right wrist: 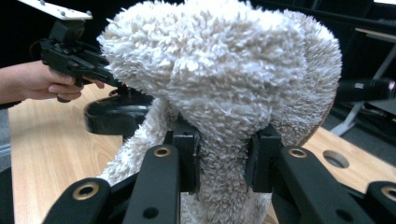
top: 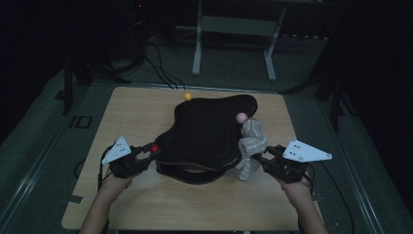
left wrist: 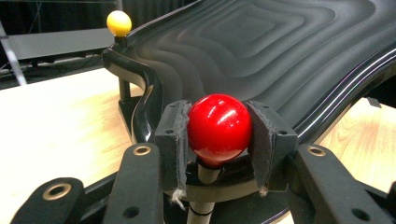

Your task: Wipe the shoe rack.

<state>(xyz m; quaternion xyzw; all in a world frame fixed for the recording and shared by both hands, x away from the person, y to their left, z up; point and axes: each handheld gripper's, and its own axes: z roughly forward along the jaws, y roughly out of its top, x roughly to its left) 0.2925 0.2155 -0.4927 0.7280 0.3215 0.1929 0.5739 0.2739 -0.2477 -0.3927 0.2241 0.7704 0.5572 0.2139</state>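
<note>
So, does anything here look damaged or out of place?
Only small things. The grey lining on the left hand-held gripper is frayed, with loose threads hanging at its lower corners beside the red ball. The black tray also sits tilted on its base. Nothing is spilled, and the plush toy looks intact.

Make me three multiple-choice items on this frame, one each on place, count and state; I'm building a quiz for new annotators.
1. Where is the plush toy?
A. at the black tray's right edge
B. off the table
C. beside the yellow knob

2. How many coloured ball knobs stand around the tray?
A. one
B. three
C. five

3. What is the left claw doing?
A. hanging open
B. clamped on the red knob
C. holding the toy

Answers:
1 A, the high view shows it there, pinched by the right claw.
2 B, red, yellow, pink.
3 B, both pads press the ball.
</note>
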